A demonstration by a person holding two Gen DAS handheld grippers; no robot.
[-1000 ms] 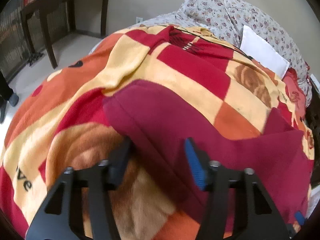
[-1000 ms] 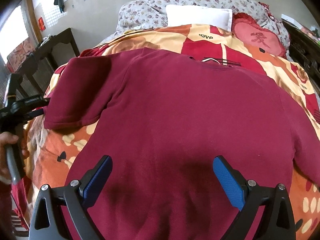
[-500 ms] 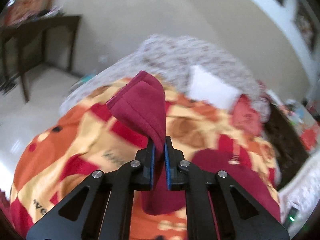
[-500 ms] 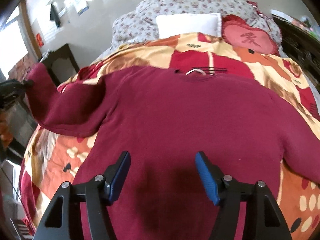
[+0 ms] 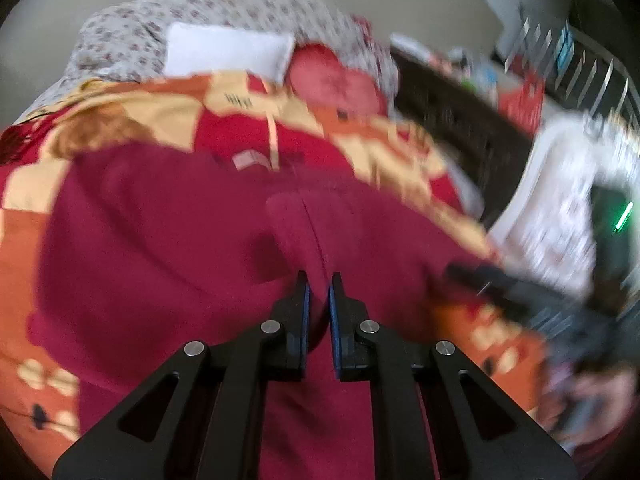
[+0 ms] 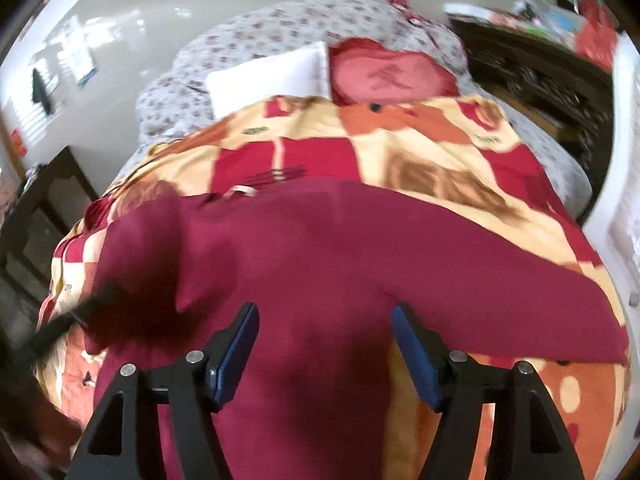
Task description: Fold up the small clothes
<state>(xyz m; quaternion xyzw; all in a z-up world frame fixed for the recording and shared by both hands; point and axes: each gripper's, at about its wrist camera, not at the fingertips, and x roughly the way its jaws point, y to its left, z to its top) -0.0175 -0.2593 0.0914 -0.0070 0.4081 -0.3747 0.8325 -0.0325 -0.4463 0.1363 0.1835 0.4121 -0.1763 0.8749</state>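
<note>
A maroon long-sleeved shirt [image 6: 320, 248] lies spread on a checked red, orange and yellow blanket [image 6: 400, 148] on a bed. My left gripper [image 5: 318, 288] is shut on the shirt's left sleeve [image 5: 296, 228] and holds it folded over the shirt's body [image 5: 160, 232]. In the right wrist view the left gripper [image 6: 80, 312] shows as a dark blur at the left, over the shirt. My right gripper [image 6: 324, 328] is open and empty above the shirt's lower middle. The right sleeve [image 6: 540, 308] lies stretched out to the right.
A white pillow [image 6: 272, 76], a red heart cushion [image 6: 388, 76] and a floral quilt [image 6: 280, 28] lie at the head of the bed. A dark table [image 6: 40, 216] stands left. Dark furniture [image 6: 540, 72] and white shelving [image 5: 560, 200] stand right.
My left gripper has closed on the left sleeve, lifted it and carried it right over the shirt's body. My right gripper has narrowed a little and stays open above the shirt.
</note>
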